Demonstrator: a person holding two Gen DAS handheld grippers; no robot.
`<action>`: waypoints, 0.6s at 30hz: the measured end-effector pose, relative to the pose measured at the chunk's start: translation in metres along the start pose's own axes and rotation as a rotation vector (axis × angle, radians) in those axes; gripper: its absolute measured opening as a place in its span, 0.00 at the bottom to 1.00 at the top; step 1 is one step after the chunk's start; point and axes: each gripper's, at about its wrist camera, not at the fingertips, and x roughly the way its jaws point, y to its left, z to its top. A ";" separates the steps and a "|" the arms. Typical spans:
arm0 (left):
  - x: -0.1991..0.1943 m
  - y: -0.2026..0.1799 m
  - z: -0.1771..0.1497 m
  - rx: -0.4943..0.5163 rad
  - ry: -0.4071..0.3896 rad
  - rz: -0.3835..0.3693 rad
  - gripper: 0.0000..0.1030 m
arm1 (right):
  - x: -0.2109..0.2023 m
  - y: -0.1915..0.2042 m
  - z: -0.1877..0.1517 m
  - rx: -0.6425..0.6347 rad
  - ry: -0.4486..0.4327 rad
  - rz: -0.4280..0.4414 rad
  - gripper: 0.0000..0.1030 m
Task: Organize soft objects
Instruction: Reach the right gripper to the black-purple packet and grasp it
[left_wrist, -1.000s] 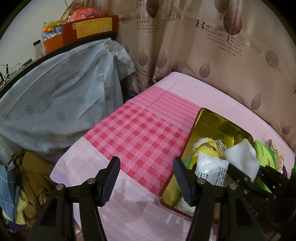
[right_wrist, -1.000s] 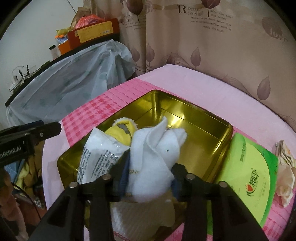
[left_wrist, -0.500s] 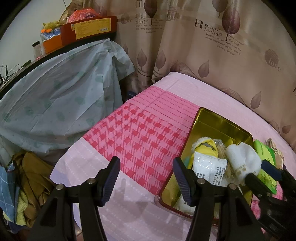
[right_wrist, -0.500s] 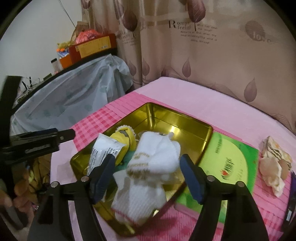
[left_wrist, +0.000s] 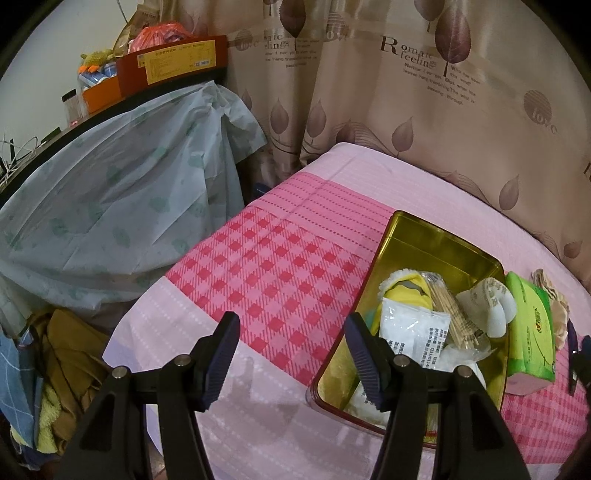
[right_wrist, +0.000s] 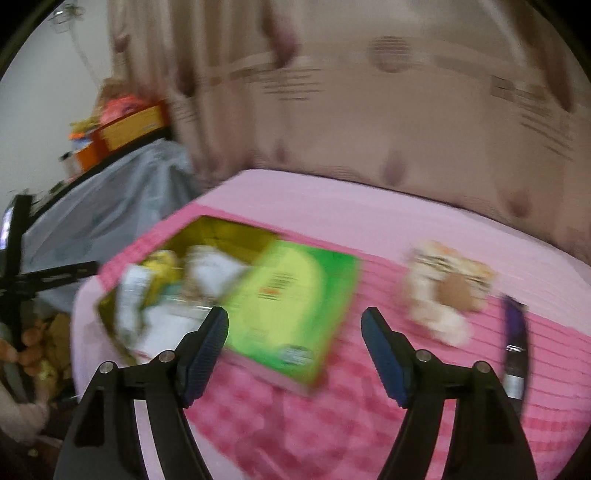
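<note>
Both tools spread empty, left tool (left_wrist: 290, 356), right tool (right_wrist: 294, 345), gold tin (left_wrist: 436, 243) filled

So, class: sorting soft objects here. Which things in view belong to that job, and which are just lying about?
Part of the job:
gold tin
white sock
yellow sock
green tissue pack
cream cloth
right gripper, open and empty

Just lying about:
purple pen
bundle of sticks
orange box
curtain

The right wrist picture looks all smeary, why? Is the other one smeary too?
Right wrist view: motion blur smears the green pack and gold tin, though the right claw looks sharp. Left wrist view: crisp, dim, edges bent by the fisheye.
</note>
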 end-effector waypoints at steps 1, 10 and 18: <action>0.000 -0.001 0.000 0.001 -0.001 0.001 0.59 | -0.001 -0.013 -0.002 0.011 0.002 -0.032 0.70; -0.002 -0.010 -0.001 0.040 -0.010 0.012 0.59 | 0.009 -0.144 -0.033 0.156 0.096 -0.314 0.70; -0.002 -0.018 -0.002 0.083 -0.021 0.019 0.59 | 0.028 -0.195 -0.054 0.227 0.153 -0.354 0.70</action>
